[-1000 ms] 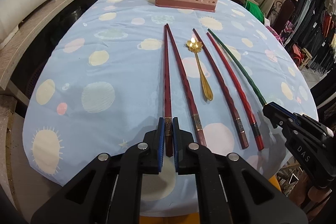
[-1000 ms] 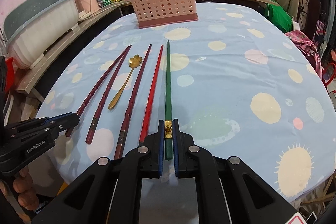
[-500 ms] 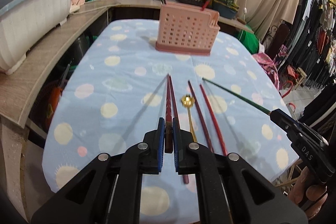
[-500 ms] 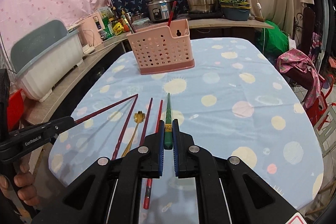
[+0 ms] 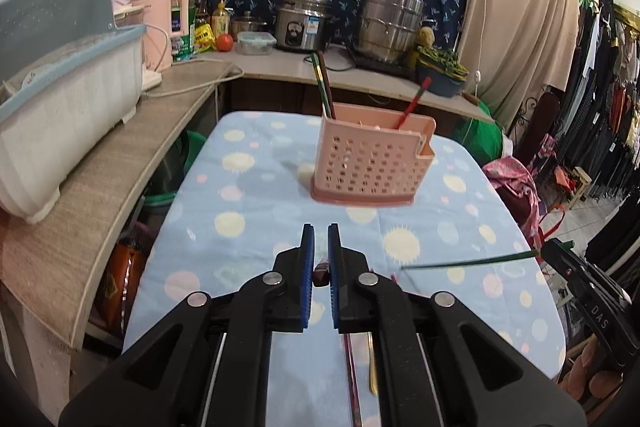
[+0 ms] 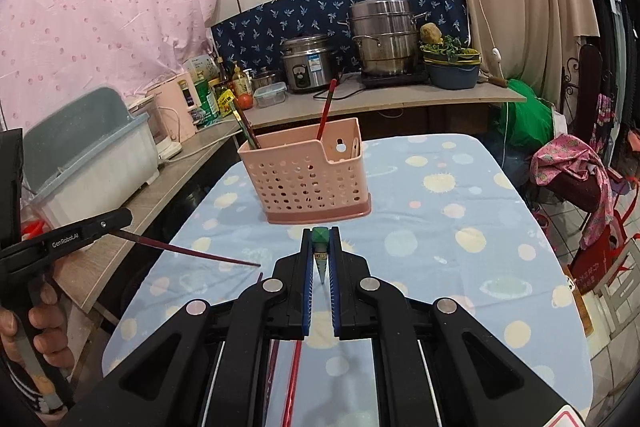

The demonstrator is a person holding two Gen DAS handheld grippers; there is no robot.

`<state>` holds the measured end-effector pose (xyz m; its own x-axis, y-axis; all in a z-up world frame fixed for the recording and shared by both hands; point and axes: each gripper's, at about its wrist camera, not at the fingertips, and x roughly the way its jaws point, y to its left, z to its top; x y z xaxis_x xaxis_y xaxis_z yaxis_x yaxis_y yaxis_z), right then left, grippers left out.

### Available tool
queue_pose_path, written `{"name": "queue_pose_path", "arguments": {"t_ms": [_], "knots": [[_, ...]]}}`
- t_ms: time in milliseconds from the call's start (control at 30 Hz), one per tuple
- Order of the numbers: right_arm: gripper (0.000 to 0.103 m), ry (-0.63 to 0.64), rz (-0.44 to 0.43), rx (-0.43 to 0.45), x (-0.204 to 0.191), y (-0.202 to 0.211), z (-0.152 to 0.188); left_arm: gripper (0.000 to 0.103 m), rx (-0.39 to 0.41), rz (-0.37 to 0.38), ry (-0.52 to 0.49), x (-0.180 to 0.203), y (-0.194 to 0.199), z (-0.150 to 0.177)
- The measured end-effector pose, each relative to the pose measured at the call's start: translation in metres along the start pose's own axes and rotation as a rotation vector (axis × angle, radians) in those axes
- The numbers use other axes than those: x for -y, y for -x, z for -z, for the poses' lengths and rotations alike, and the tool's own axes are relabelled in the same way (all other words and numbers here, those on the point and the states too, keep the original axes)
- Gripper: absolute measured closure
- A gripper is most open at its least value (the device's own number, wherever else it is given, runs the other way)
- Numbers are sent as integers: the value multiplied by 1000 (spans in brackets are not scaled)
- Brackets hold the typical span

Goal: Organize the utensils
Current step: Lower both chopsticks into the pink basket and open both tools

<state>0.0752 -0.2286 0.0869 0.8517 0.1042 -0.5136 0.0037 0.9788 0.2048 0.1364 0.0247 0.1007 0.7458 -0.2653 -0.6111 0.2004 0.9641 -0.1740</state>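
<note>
Ahead of both your tools the blue tablecloth (image 5: 256, 195) lies bare up to the pink utensil basket (image 6: 308, 179). Your left gripper (image 5: 321, 259), tilted downward above the table, pinches a dark red chopstick (image 6: 192, 251); your right gripper (image 6: 320, 259), likewise raised, pinches a green chopstick (image 5: 468, 261).

I'm looking forward and downward along each gripper from its wrist camera, raised above the surface (image 5: 248, 195). Both views are facing the basket (image 5: 370, 163) and the far counter (image 6: 384, 99), each catching the other gripper at its edge.
</note>
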Motion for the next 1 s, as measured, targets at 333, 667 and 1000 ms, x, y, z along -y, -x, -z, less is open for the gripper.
{"name": "queue_pose_path", "arguments": {"t_ms": [333, 667, 1000], "knots": [[96, -27, -28, 69, 7, -17, -54, 97, 75, -8, -26, 12, -13, -53], [96, -63, -91, 204, 3, -27, -126, 97, 232, 27, -45, 35, 8, -129], [96, -83, -113, 305, -5, -57, -190, 97, 404, 31, -44, 52, 9, -208]]}}
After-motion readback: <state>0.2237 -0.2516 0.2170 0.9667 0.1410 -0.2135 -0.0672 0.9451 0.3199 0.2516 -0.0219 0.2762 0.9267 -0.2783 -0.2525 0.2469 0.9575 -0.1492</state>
